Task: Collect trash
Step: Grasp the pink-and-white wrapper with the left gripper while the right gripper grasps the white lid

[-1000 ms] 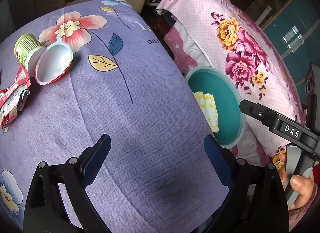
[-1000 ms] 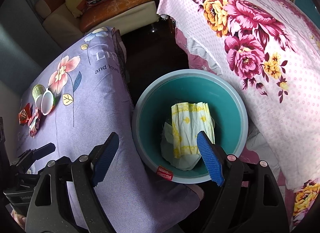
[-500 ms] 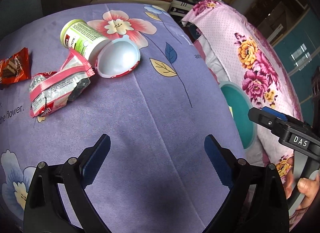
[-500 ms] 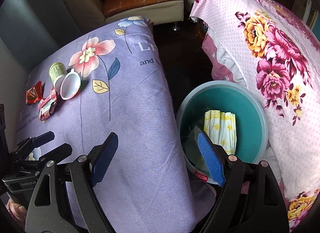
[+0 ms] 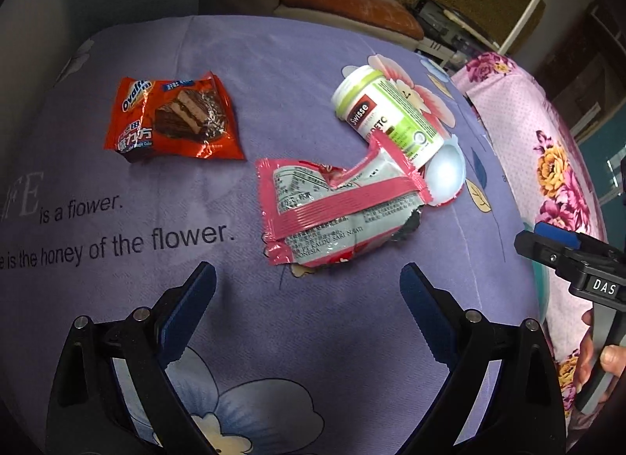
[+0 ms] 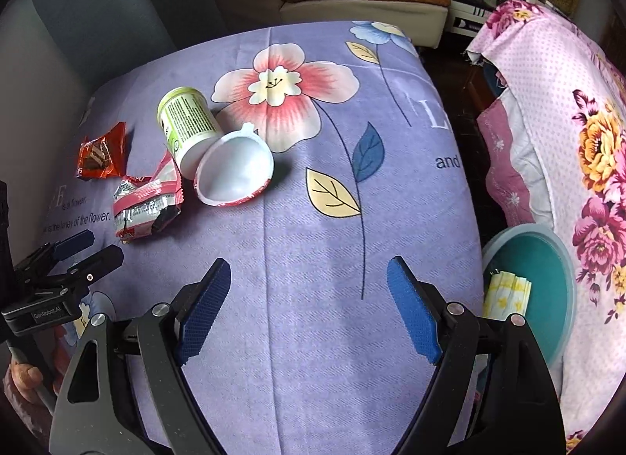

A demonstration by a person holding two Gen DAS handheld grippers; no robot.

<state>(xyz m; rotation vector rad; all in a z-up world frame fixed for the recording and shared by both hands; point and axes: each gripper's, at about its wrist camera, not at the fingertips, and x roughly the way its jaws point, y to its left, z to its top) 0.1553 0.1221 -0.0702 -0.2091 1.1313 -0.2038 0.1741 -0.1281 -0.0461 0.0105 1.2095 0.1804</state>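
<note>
The crumpled pink-and-silver foil wrapper (image 5: 340,212) lies on the purple flowered cloth (image 5: 313,337) just ahead of my left gripper (image 5: 307,298), a little toward its right finger. My left fingers (image 5: 187,310) are spread wide with nothing between them, hanging above bare cloth.

Touching the wrapper's far right corner is a white pill bottle with a lime-green label (image 5: 387,118), lying on its side, and against its mouth leans a shallow white plastic cup with a red rim (image 5: 446,177). Further ahead and off to the left of my left fingers, apart from the rest, lies an orange shiny snack packet printed with a chocolate cake (image 5: 172,118).

My right gripper (image 6: 309,306) is also spread open and empty over the cloth; from it, the bottle (image 6: 187,126), cup (image 6: 234,173), wrapper (image 6: 144,208) and orange packet (image 6: 101,153) all sit ahead and to the left. To the right of my right fingers (image 6: 411,310), beyond the cloth's edge and lower down, stands a round teal plastic basin (image 6: 547,279) with a folded white-and-yellow pad (image 6: 504,294) inside, beside a pink rose-printed cover (image 6: 567,122).
</note>
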